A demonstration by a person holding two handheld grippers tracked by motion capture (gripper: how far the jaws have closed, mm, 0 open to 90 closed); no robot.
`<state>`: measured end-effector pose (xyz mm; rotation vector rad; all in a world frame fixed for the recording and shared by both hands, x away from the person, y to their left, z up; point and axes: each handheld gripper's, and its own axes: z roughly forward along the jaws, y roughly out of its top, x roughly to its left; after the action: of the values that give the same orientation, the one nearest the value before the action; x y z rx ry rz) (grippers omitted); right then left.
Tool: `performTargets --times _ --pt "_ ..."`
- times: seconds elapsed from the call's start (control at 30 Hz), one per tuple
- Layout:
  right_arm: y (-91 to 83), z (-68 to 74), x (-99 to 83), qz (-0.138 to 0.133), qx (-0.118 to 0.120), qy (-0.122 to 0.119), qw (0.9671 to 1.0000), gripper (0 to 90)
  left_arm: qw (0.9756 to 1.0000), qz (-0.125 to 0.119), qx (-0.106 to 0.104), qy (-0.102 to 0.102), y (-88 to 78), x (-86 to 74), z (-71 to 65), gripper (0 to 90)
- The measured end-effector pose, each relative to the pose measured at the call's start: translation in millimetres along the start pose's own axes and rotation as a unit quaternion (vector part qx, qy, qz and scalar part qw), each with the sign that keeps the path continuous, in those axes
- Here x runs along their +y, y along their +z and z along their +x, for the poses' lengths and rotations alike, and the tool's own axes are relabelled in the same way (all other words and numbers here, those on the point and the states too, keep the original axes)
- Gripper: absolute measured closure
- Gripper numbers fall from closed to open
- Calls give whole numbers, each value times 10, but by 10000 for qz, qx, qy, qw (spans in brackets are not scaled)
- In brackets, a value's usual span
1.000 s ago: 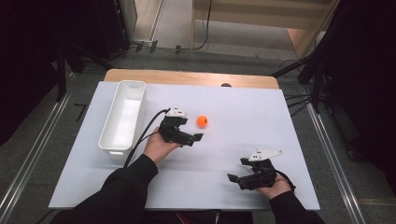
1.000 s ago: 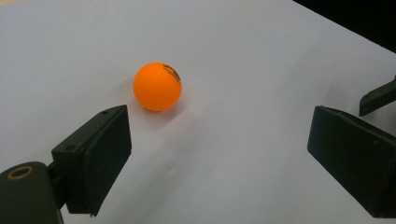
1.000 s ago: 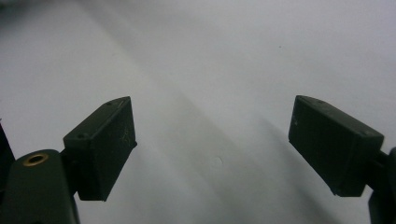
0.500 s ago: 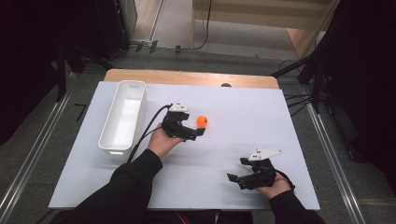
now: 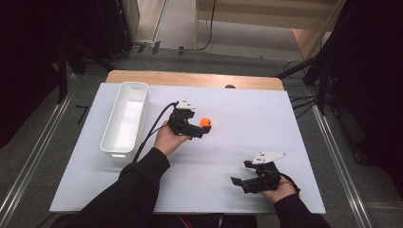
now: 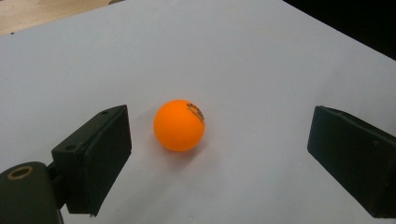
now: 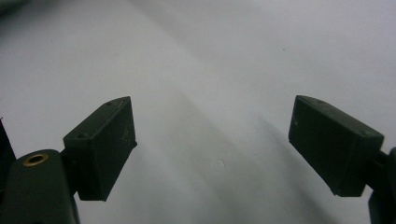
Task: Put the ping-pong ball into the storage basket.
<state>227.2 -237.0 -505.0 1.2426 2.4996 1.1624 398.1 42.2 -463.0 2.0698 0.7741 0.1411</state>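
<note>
Item: orange ball (image 5: 205,122), one, resting on the white tabletop (image 5: 247,142) a little left of centre and toward the far half. Printed mark on its upper side in the left gripper view (image 6: 179,125). It sits between the jaws of the left gripper (image 5: 198,129), nearer one pad than the other, with bare board showing on both sides; no pad touches it.

Item: left gripper, jaws spread wide, pointing rightward across the board, cable trailing back toward the near-left. Held in the left hand (image 5: 167,138).

Item: right gripper (image 5: 240,173), near-right part of the board, jaws likewise wide apart with bare white surface between them in the right gripper view (image 7: 212,135). Grey three-cornered plate on top. Well apart from the ball.

Item: white bin (image 5: 108,142), long and narrow, at the left, lying near-to-far, close to the tabletop's left edge. Just left of the left hand.

Open room: broad bare surface right of the ball out to the right edge, and across the middle between the two grippers. Wooden strip (image 5: 190,78) borders the far edge.
</note>
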Motion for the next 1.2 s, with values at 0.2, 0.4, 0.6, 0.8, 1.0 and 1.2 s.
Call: performTargets --times 0.2,0.4,0.6,0.8,1.0,1.2 --pt "0 3 1 6 -7 -29 10000 137 10000 -2 53 -3 41 74 16 68" --pt "-2 3 1 5 9 -26 10000 137 9999 -33 126 -22 68 126 52 68" --pt "2 -10 3 -2 41 1 10000 136 9999 -22 155 -55 144 172 92 68" --pt "2 -9 2 -6 57 -4 10000 136 9997 43 235 37 212 218 81 68" --pt "0 -7 3 6 68 5 10000 136 9996 39 254 68 263 266 43 68" --pt "0 -5 3 0 61 -6 10000 136 9995 -54 309 11 317 296 44 68"
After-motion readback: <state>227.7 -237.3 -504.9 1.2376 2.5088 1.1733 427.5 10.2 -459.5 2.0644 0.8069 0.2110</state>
